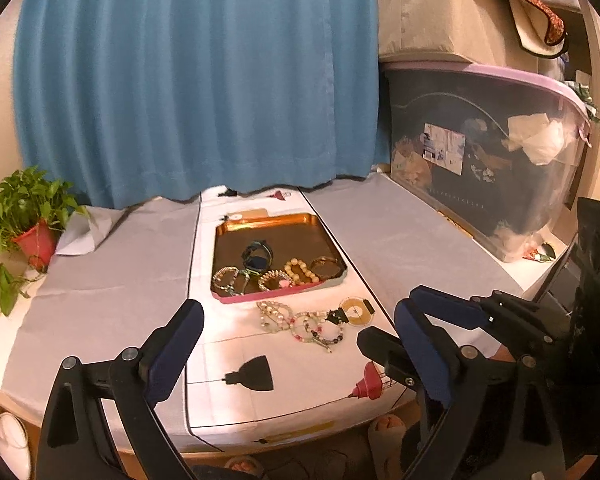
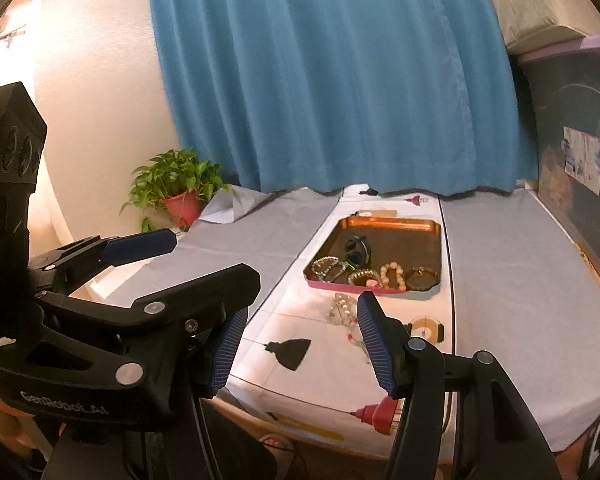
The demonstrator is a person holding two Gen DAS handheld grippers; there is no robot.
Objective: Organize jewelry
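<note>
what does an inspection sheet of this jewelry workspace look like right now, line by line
surface: table under a grey and white printed cloth, flat, mostly bare.
job's things: copper-coloured rectangular metal tray holding several bracelets, among them a cream beaded bracelet and a dark blue band; a loose pile of beaded jewelry lies on the cloth in front of the tray, outside it.
clutter: round gold and black disc beside the pile.
grippers: left gripper and right gripper both above the table's near edge, jaws open, nothing between them.
cables: nothing seen.
surroundings: blue curtain, potted green plant in a red pot, clear plastic storage bin with a pink lid.
</note>
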